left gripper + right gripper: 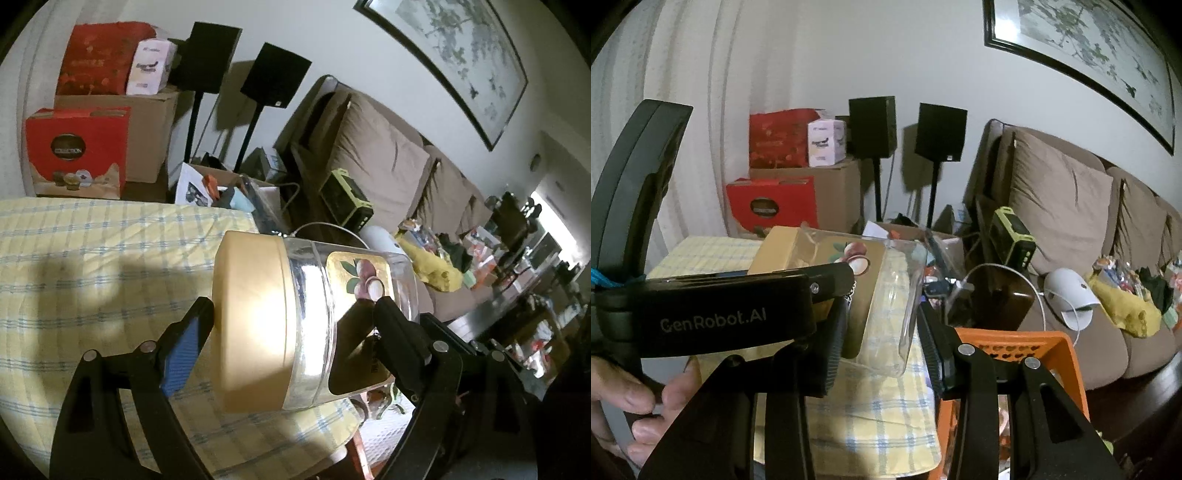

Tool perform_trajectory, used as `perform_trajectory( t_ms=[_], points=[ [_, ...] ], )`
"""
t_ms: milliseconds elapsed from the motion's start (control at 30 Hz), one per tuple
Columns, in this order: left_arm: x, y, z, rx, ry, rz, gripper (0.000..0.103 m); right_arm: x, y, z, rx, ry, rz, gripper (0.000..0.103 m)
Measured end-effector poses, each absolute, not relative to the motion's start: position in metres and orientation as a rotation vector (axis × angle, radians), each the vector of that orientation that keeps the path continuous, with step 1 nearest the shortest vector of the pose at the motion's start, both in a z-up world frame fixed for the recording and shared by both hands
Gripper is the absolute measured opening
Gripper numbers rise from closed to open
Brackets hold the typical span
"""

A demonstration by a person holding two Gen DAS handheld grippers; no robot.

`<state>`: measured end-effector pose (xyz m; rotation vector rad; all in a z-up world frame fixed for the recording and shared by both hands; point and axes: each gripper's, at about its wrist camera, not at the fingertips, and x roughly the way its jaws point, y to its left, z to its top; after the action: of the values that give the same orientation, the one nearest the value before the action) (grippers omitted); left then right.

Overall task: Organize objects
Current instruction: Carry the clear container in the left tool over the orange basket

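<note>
left wrist view: the left gripper [291,332] has its jaws clamped wide across a clear plastic jar [314,317], one pad on the tan lid [255,325], the other on the base, carried sideways above the yellow checked cloth [92,258]. smooth plastic could slip out and drop.

right wrist view: the right gripper [882,343] stands partly apart, pressing on nothing; the jar [886,295] hangs just beyond its fingertips, the orange basket [1027,343] behind. they could collide.

Your left tool [831,291] hides the jar's [871,295] lid end; the orange crate [1052,354], perhaps a basket, runs off at 6 o'clock.
</note>
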<state>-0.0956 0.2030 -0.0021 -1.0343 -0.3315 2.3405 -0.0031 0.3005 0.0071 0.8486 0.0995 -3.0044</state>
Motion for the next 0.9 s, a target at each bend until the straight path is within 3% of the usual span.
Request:
perform_trajectory(
  t_ms=[200, 367, 533, 900],
  points=[
    [-0.098, 0.233, 0.000, -1.053, -0.294, 2.297, 0.087, 0.000, 0.322, 0.007, 0.850, 0.090, -3.037, 0.041],
    [-0.095, 0.267, 0.001, -1.047, -0.223, 2.292, 0.087, 0.002, 0.357, 0.006, 0.862, -0.045, -3.058, 0.041],
    [-0.094, 0.299, 0.005, -1.044, -0.194, 2.239, 0.087, 0.013, 0.378, 0.007, 0.839, -0.042, -3.129, 0.041],
    [-0.076, 0.357, 0.014, -0.977, -0.040, 2.240, 0.087, 0.030, 0.431, 0.006, 0.828, -0.218, -3.197, 0.041]
  ],
)
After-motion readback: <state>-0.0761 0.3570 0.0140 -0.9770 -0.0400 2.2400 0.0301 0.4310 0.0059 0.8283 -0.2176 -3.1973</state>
